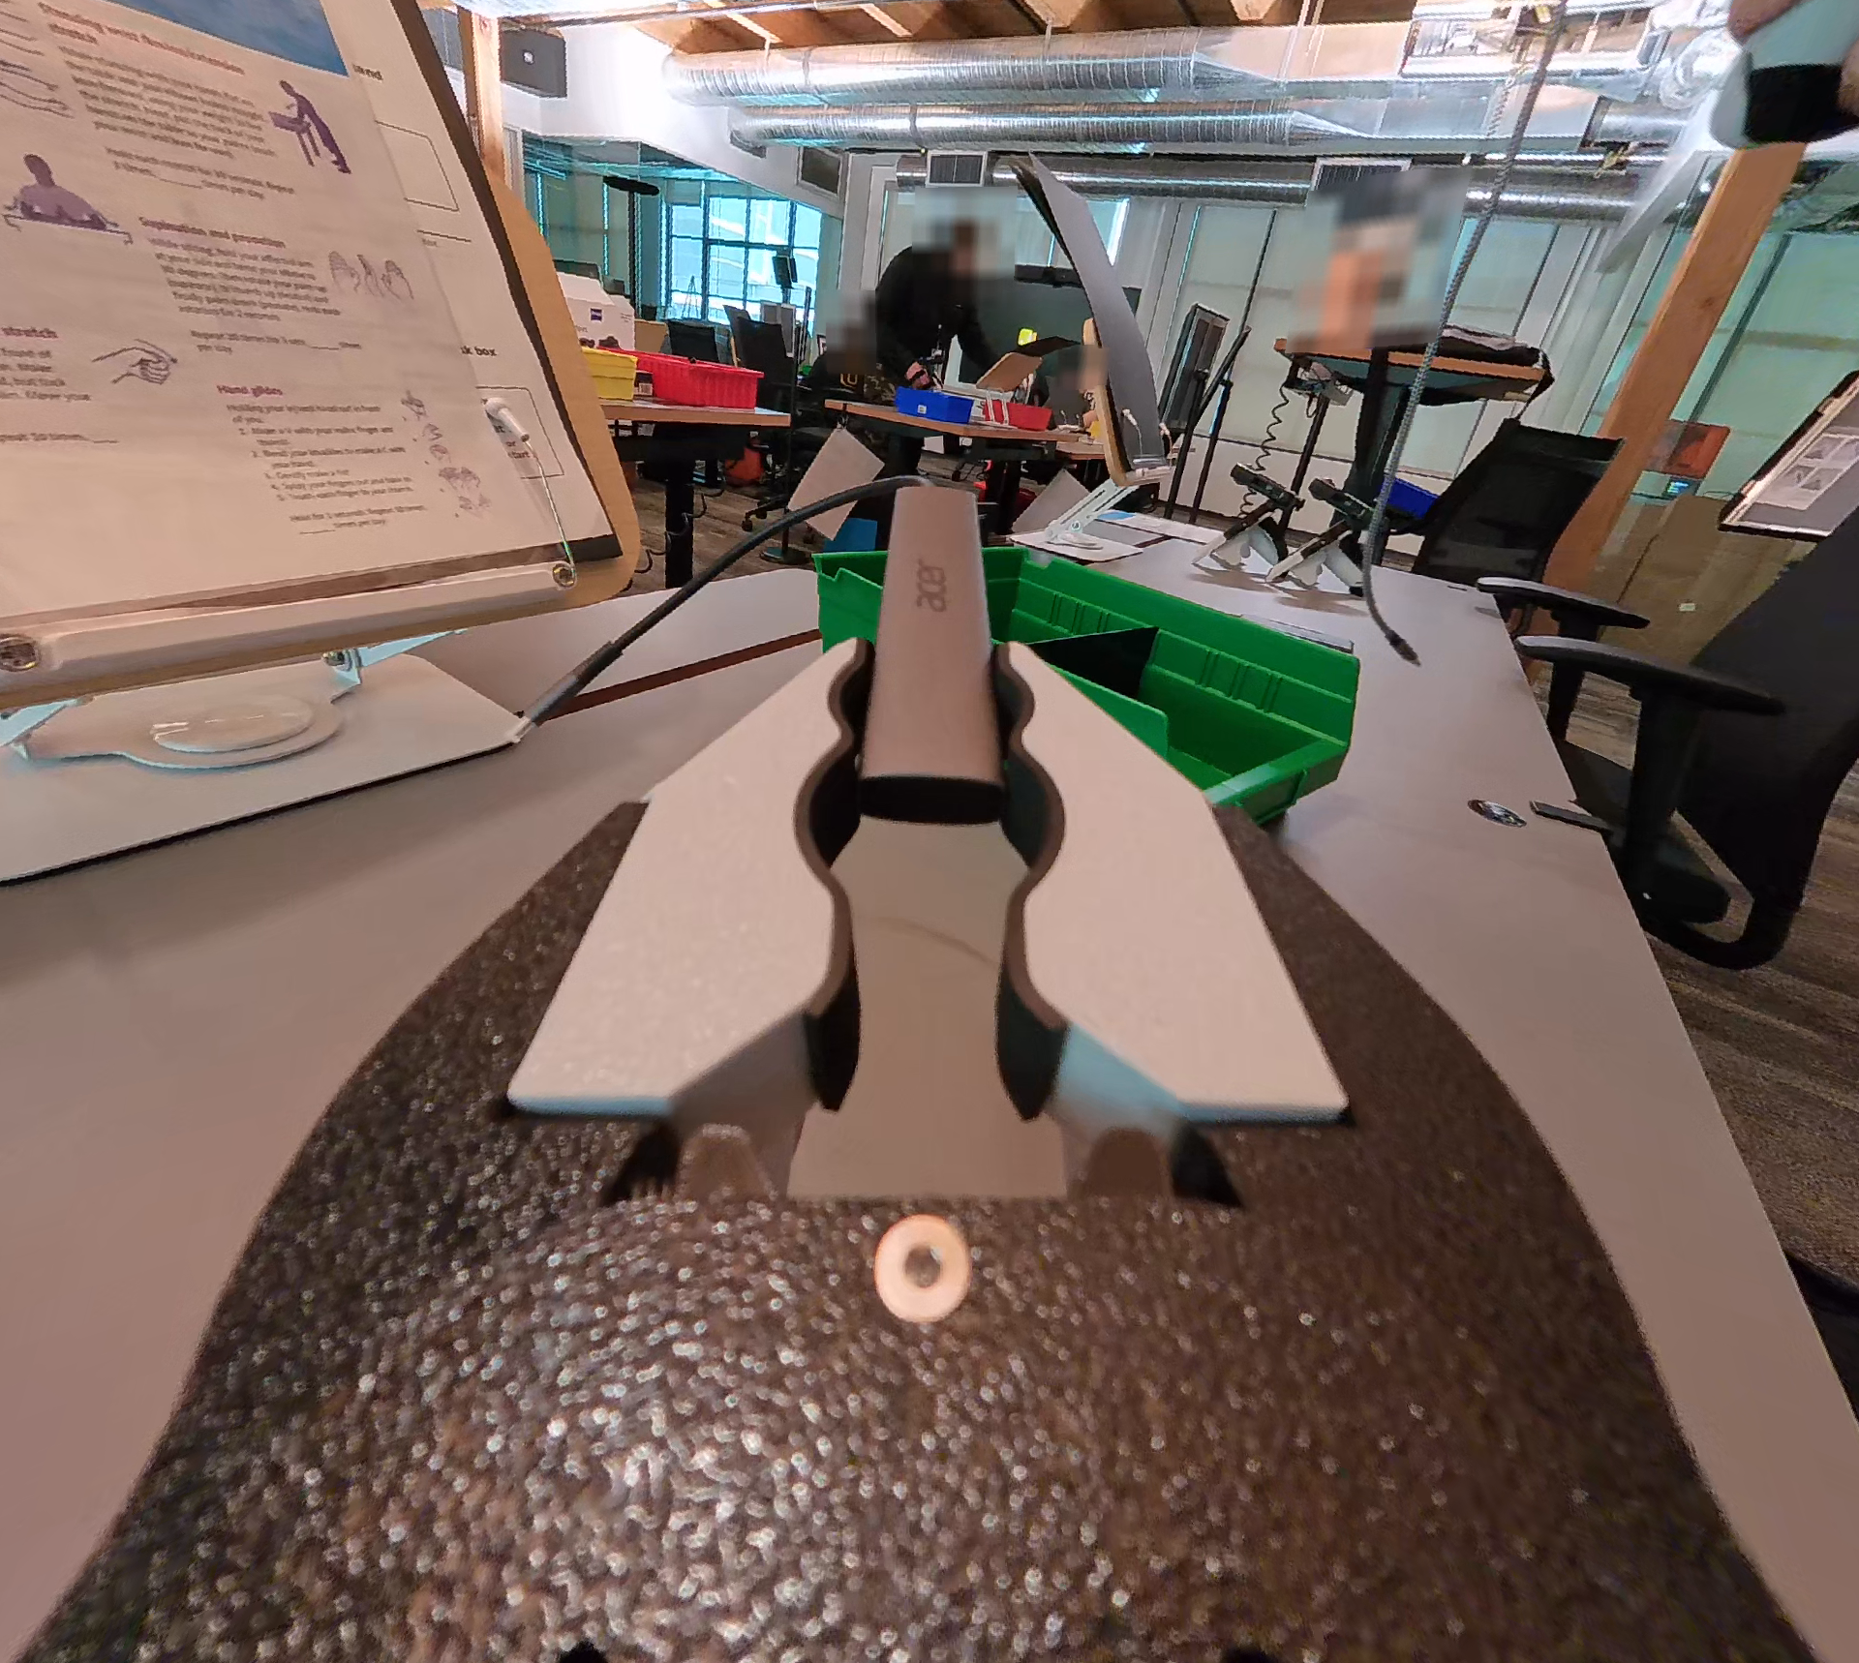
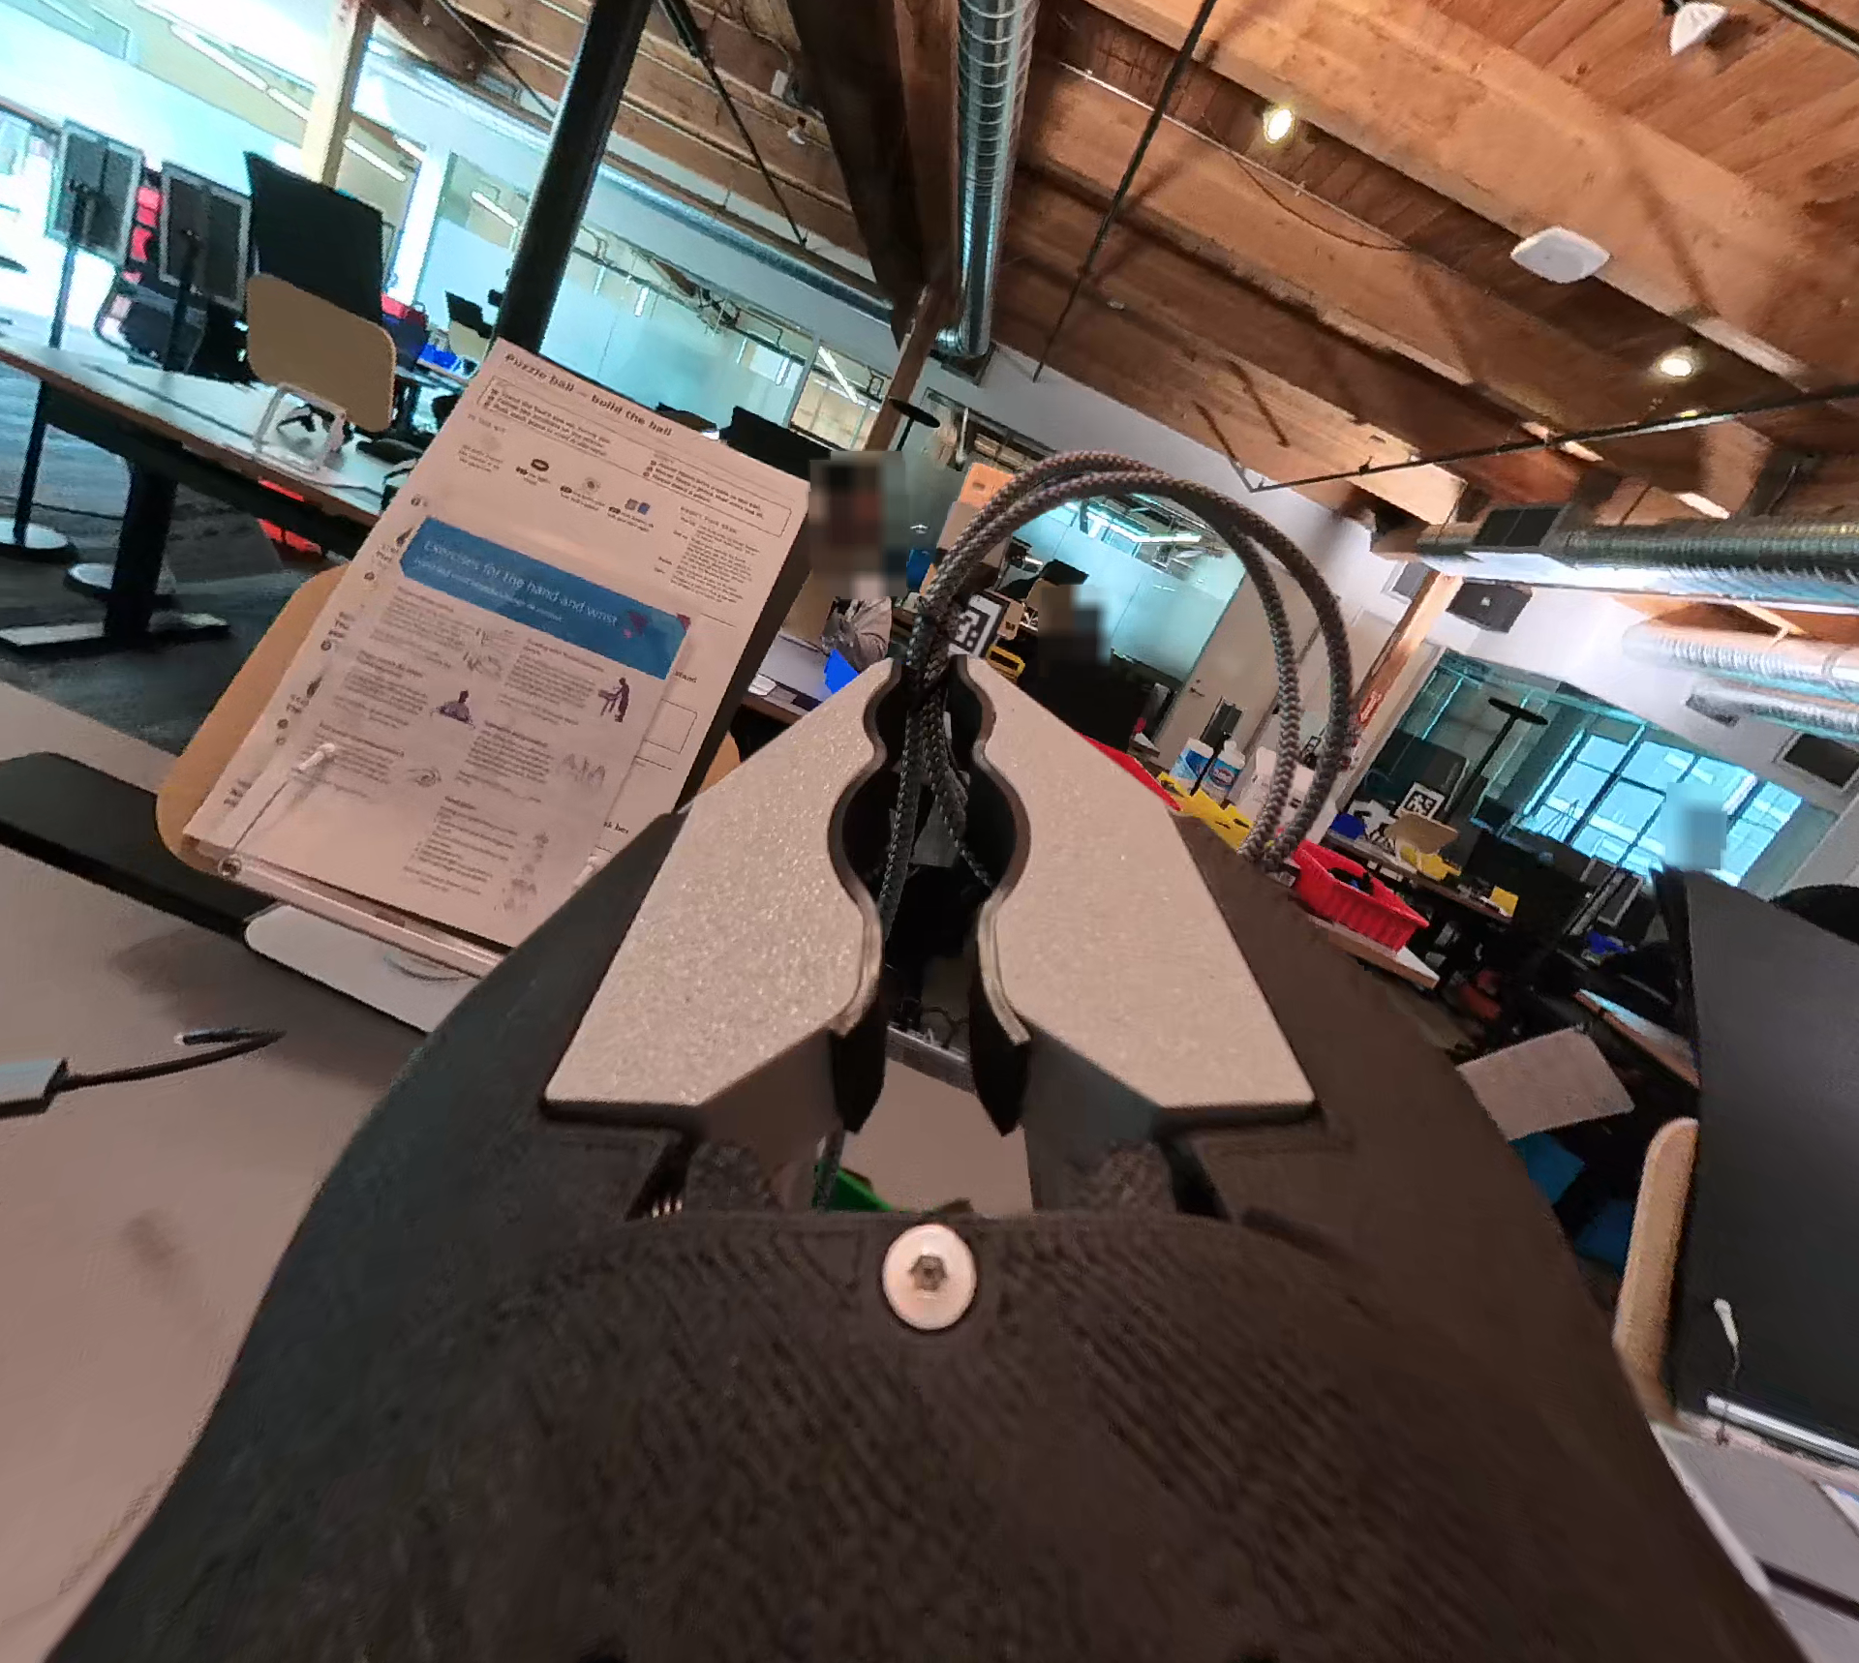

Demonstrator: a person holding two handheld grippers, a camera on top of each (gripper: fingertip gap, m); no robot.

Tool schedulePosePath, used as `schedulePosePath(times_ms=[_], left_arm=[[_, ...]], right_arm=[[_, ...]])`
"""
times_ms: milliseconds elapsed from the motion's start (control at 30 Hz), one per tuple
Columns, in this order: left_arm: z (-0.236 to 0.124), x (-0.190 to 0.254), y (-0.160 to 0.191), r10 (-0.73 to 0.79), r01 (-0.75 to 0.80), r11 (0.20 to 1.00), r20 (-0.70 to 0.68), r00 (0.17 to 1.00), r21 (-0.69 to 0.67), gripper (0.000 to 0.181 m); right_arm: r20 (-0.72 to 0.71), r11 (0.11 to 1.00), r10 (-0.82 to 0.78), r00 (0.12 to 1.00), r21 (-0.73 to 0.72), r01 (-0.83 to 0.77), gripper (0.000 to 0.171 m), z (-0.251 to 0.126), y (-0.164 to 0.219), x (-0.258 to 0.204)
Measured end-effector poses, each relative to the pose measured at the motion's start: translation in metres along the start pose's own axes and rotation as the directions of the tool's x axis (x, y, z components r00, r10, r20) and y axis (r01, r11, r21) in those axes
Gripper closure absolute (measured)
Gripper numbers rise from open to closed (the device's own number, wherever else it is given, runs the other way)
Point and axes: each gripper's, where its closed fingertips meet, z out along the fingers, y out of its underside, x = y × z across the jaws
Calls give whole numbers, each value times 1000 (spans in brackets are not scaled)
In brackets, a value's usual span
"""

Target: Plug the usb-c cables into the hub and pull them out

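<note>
Here the left hand-held gripper (image 1: 931, 710) is pinching the hub (image 1: 931, 639), a slim grey metal bar held above the counter (image 1: 1459, 911), in front of the green bin (image 1: 1257, 689). Its long axis runs straight away from the camera, in line with the fingers; the near end sits between them, and the far end carries a thin black lead (image 1: 704, 579) that droops left down to the counter. The hub looks light and rigid, but its smooth shell could slip under a push, so a grip across the narrow sides near one end, as now, seems sensible, leaving the side ports free. Which face holds the ports cannot be told.

The right hand-held gripper (image 2: 931, 710), raised and tilted towards the ceiling, is pressed together on a bunched usb-c cable (image 2: 1298, 609), braided dark grey, which loops up and over to the right. In the left wrist view a braided strand hangs down at far right, its plug (image 1: 1401, 644) dangling just above the counter. The cable is soft and floppy; holding it mid-length gives little control of the plug, so a hold just behind the stiff connector would likely serve better.
</note>
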Motion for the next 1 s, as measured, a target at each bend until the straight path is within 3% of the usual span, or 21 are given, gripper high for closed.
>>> schedulePosePath(times_ms=[200,333,433,533,633,733,867,933,1000], left_arm=[[-1,0,-1,-7,7,1000,-4,1000,4,160],[0,0,-1,-6,6,1000,-7,1000,3,160],[0,1,-1,-8,8,1000,-10,1000,5,160],[0,1,-1,-10,10,1000,-12,1000,4,160],[-1,1,-2,-13,13,1000,-14,1000,7,160],[0,2,-1,-13,13,1000,-18,1000,5,160],[0,2,-1,-13,13,1000,-18,1000,3,160],[-1,2,-1,-13,13,1000,-16,1000,4,160],[0,2,-1,-14,14,1000,-17,1000,1,160]], right_arm=[[40,994,-37,999,-105,41,165,24,49,-5],[-2,987,-115,993,-112,114,164,28,60,-1],[26,986,-95,995,-135,97,164,28,75,-10],[148,958,-90,985,-257,126,164,25,123,-40],[406,862,29,913,-473,183,164,1,204,-101],[505,703,189,842,-668,243,164,-33,280,-145],[435,458,398,808,-857,236,164,-69,348,-178],[394,399,412,821,-889,226,162,-74,370,-181],[367,406,326,872,-887,221,141,-66,382,-169]])
